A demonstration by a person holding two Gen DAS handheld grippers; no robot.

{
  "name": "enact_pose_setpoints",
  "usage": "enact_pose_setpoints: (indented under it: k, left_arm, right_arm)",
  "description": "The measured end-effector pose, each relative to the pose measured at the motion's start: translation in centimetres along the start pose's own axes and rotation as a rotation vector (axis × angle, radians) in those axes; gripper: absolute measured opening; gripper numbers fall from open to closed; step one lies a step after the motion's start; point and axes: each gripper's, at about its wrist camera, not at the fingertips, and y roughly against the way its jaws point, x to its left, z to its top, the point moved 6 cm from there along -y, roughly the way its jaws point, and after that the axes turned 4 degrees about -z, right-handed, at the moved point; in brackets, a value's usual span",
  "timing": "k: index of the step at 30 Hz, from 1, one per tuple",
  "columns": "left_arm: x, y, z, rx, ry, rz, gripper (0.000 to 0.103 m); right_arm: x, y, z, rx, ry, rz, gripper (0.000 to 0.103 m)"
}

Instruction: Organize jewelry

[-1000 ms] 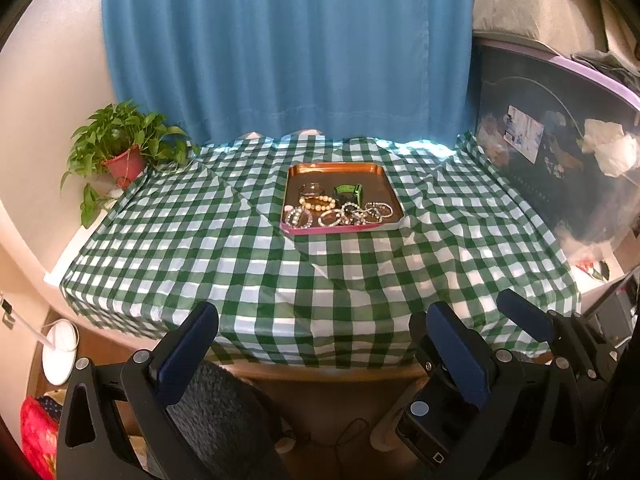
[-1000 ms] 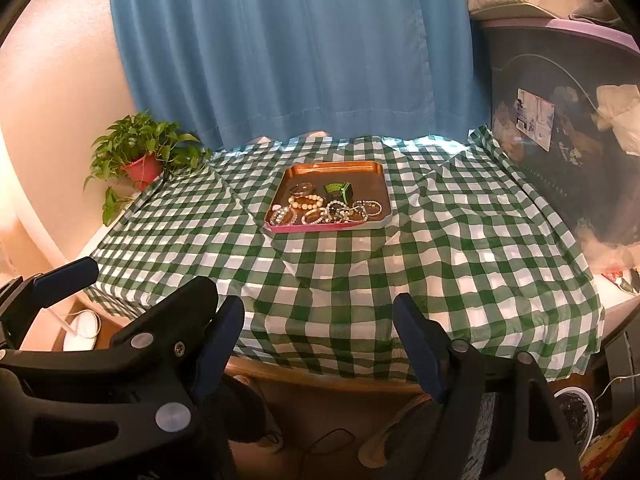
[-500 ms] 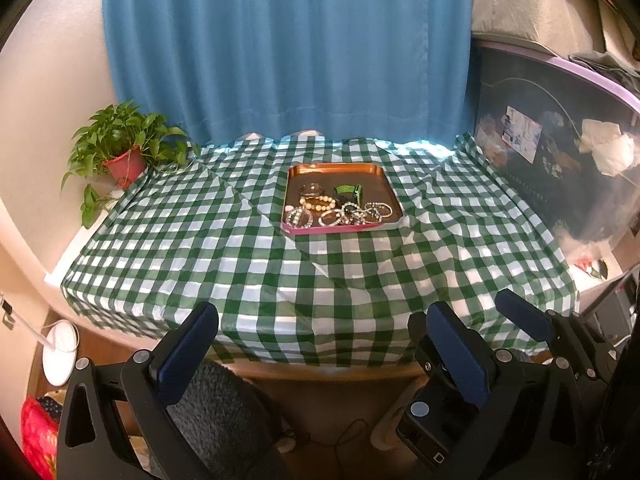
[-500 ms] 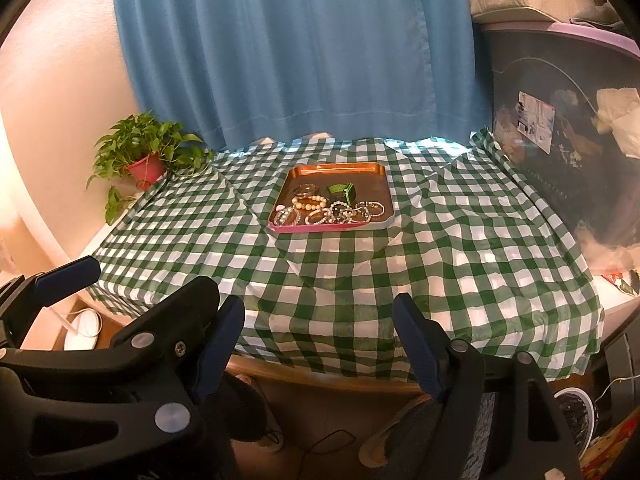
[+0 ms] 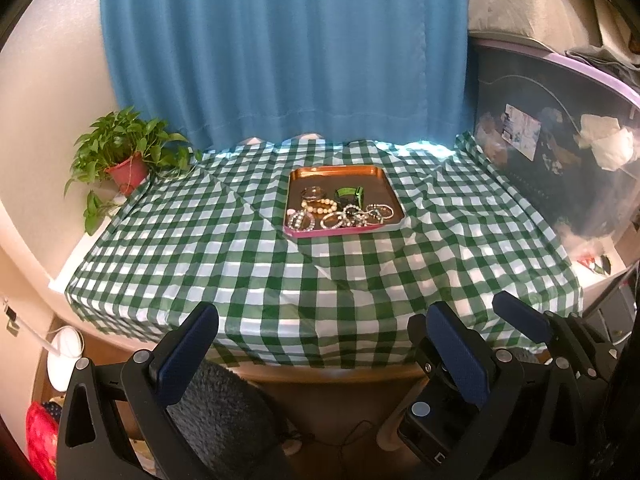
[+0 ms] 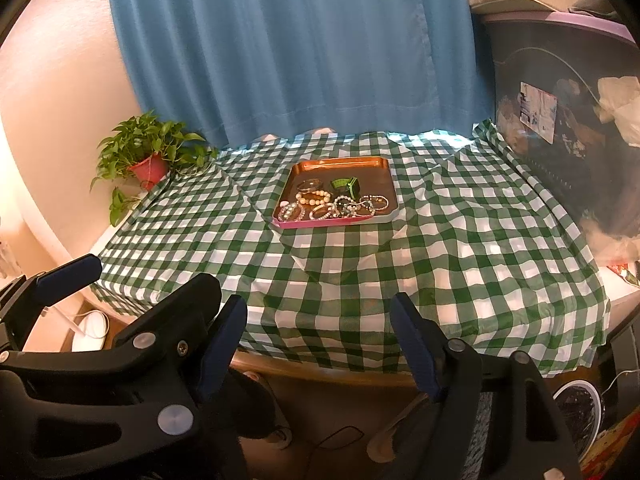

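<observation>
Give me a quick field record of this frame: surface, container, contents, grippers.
surface: green-and-white checked tablecloth
container: square copper-coloured tray with pink rim, mid-table
contents: beaded bracelets heaped in the tray's near half, green band behind them
left gripper: open, empty, short of the table edge
right gripper: open, empty, short of the table edge
background: potted green plant, blue curtain

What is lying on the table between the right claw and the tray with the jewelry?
Only bare green-checked tablecloth. In the right wrist view nothing lies between the open right claw and the tray; the left wrist view shows the same.
</observation>
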Motion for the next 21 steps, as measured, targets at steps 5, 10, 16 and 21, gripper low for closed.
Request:
enact_pose_setpoints:
  k: [5, 10, 16, 21]
  left_arm:
    - [-0.08, 0.04, -0.05, 0.006, 0.001, -0.001, 0.103]
    - [-0.07, -0.09, -0.01, 0.005, 0.000, 0.001, 0.103]
    - [-0.05, -0.15, 0.03, 0.005, -0.003, 0.002, 0.103]
    - [-0.24, -0.10, -0.13, 0.011, -0.009, 0.002, 0.103]
  right_arm:
    - [0.00, -0.02, -0.06, 0.003, -0.003, -0.001, 0.071]
    - [-0.15, -0.01, 0.02, 0.004, -0.002, -0.001, 0.070]
    - [-0.15, -0.02, 0.04, 0.003, -0.002, 0.000, 0.070]
    - [-0.32, -0.07, -0.08, 0.008, -0.009, 0.005, 0.070]
